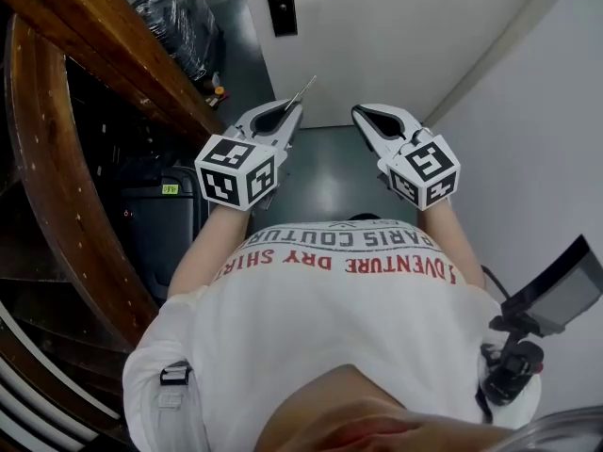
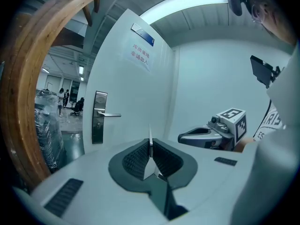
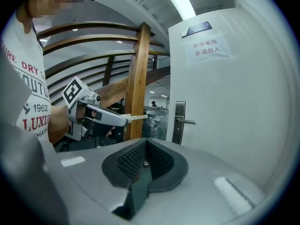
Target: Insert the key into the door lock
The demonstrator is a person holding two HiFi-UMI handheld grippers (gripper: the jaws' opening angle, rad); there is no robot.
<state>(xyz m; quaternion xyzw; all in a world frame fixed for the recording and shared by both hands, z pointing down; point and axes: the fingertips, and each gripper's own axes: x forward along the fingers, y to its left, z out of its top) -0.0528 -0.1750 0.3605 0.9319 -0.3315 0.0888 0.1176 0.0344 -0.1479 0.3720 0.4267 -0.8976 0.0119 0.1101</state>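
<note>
A thin silver key (image 1: 304, 90) sticks out of my left gripper (image 1: 292, 113), whose jaws are shut on it, with the blade aimed at the white door (image 1: 396, 26). The left gripper view has the key (image 2: 151, 136) standing upright between the pads, with the metal lock plate (image 2: 99, 117) and its lever handle (image 2: 109, 114) ahead and to the left. The lock plate (image 1: 281, 3) sits at the top of the head view, well beyond both grippers. My right gripper (image 1: 364, 114) is held level beside the left one, shut and empty (image 3: 146, 145).
A curved wooden stair rail (image 1: 57, 186) and a wooden post (image 3: 137, 83) run along the left. A black case (image 1: 160, 219) stands on the floor under it. A white wall (image 1: 537, 149) closes the right side. A paper notice (image 2: 140, 55) hangs on the door.
</note>
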